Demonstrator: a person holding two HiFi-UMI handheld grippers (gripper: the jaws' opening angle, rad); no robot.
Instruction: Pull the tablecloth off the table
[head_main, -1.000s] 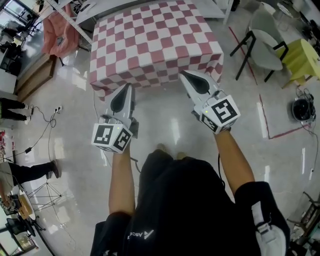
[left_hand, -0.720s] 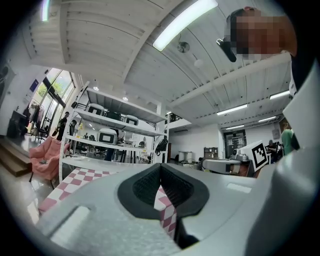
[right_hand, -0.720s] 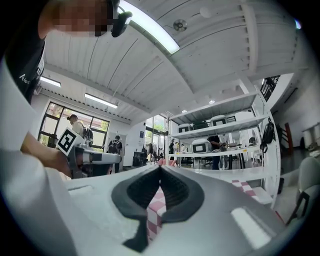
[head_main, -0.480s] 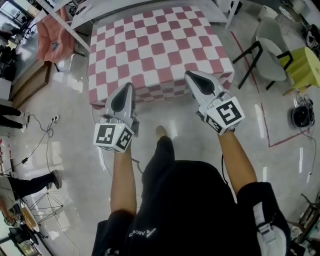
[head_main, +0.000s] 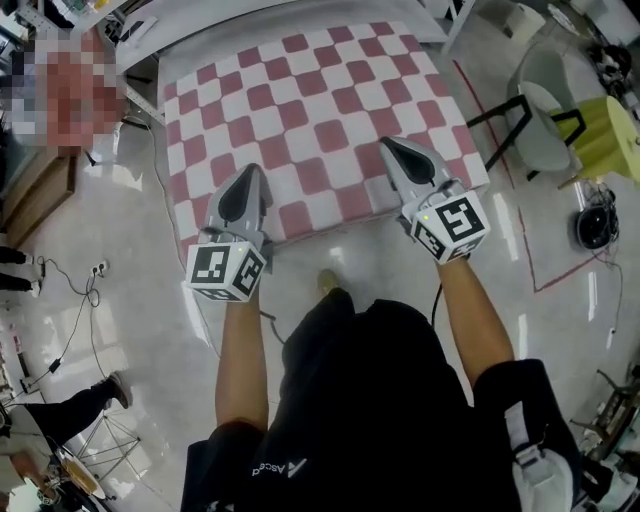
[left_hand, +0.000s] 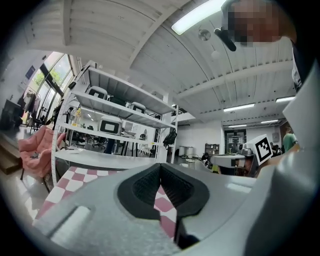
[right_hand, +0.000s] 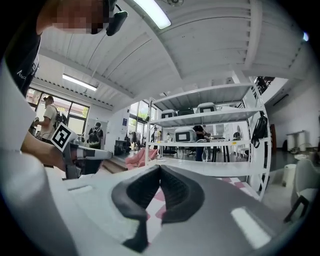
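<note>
A red-and-white checked tablecloth (head_main: 310, 110) covers the table and hangs over its near edge. In the head view my left gripper (head_main: 254, 170) is over the near left part of the cloth, and my right gripper (head_main: 385, 143) is over the near right part. Both point level across the table, are shut and hold nothing. In the left gripper view the shut jaws (left_hand: 160, 166) have the checked cloth (left_hand: 75, 177) below and ahead of them. The right gripper view shows its shut jaws (right_hand: 160, 168) with pink checks (right_hand: 154, 194) beneath.
A white shelving rack (left_hand: 115, 115) stands behind the table. A grey chair (head_main: 540, 100), a yellow piece (head_main: 610, 135) and a round black object (head_main: 597, 228) are at the right. Cables (head_main: 70, 290) lie on the floor at the left, near a bystander's leg (head_main: 70, 405).
Both grippers have moved forward with the person's step, from over the floor in front of the table to over the cloth's near edge. Both stayed shut.
</note>
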